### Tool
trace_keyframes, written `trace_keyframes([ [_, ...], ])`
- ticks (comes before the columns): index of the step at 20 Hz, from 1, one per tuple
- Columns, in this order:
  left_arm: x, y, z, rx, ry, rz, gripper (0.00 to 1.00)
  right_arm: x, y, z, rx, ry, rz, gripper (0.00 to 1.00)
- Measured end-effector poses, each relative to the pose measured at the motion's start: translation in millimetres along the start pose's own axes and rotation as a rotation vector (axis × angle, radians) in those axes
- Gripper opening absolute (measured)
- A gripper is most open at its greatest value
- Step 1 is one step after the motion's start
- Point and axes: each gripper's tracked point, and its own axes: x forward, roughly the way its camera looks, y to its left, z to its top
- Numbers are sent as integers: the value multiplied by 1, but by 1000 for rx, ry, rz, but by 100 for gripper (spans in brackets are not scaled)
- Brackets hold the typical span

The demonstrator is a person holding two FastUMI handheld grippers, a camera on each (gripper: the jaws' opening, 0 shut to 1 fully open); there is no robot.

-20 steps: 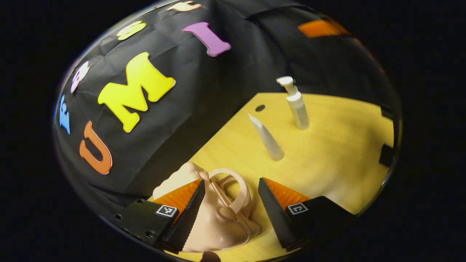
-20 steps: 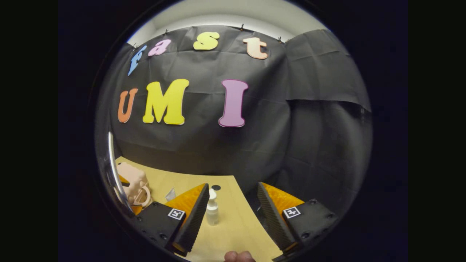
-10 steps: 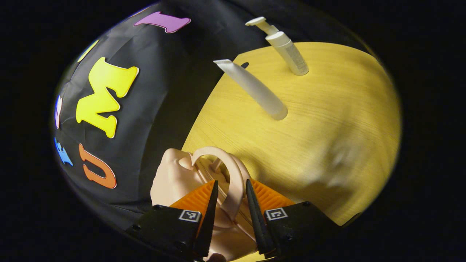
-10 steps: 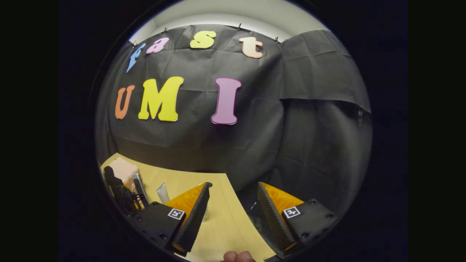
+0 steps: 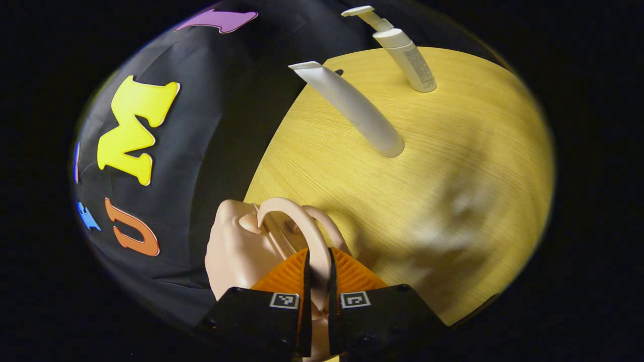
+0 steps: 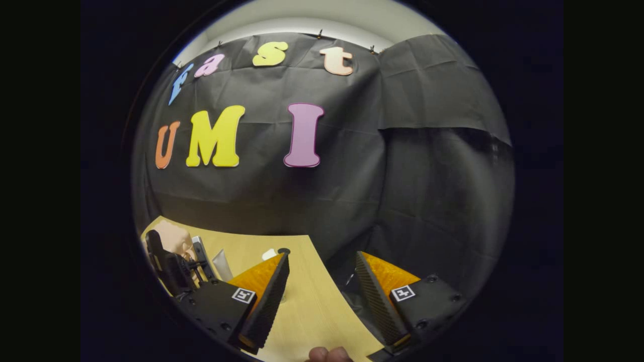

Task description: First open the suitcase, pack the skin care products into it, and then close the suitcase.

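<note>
Opening the suitcase is in hand. The left gripper (image 5: 318, 281) pinches the arched handle (image 5: 302, 226) of the small pink suitcase (image 5: 234, 251), which sits at the desk (image 5: 453, 166) edge at 6 o'clock. Next, I judge, comes a lift to swing the lid. The right gripper (image 6: 322, 296) hangs spread, touching nothing. The tube (image 5: 352, 108) and pump bottle (image 5: 410, 55) stand at 12 o'clock.

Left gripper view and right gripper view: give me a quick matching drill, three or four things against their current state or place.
Things:
1. small peach plastic suitcase
2. white squeeze tube
3. white pump bottle
4. right gripper

States:
A. standing on its cap on the wooden table, between suitcase and bottle
B. open, holding nothing
C. handle pinched by the left gripper
D. upright, farthest from the suitcase

Pairs: 1-C, 2-A, 3-D, 4-B
</note>
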Motion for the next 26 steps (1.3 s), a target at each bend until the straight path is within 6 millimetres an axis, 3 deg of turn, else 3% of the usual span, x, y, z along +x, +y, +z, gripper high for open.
trace_keyframes([
  [3, -14, 7, 5, -66, -11, -27, 5, -2, 1, 6, 5, -18, -14, 79],
  [5, -32, 25, 9, -110, -44, -19, 4, -5, 8, 11, 7, -33, -10, 79],
  [9, -70, 67, 10, -179, -110, 39, 4, -6, 30, 21, 13, -50, 21, 79],
  [12, -100, 120, -1, -278, -185, 120, 3, -8, 54, 32, 2, -71, 64, 79],
  [17, -144, 207, -58, -462, -314, 309, 3, -11, 94, 57, -13, -114, 126, 79],
  [20, -154, 242, -105, -612, -394, 349, 3, -15, 120, 64, -37, -118, 164, 79],
  [22, -152, 269, -138, -682, -417, 384, 3, -22, 134, 72, -44, -120, 187, 78],
  [24, -138, 295, -174, -756, -429, 415, 2, -28, 144, 82, -54, -134, 191, 81],
  [26, -128, 310, -214, -834, -438, 423, 2, -33, 157, 88, -75, -143, 198, 77],
])
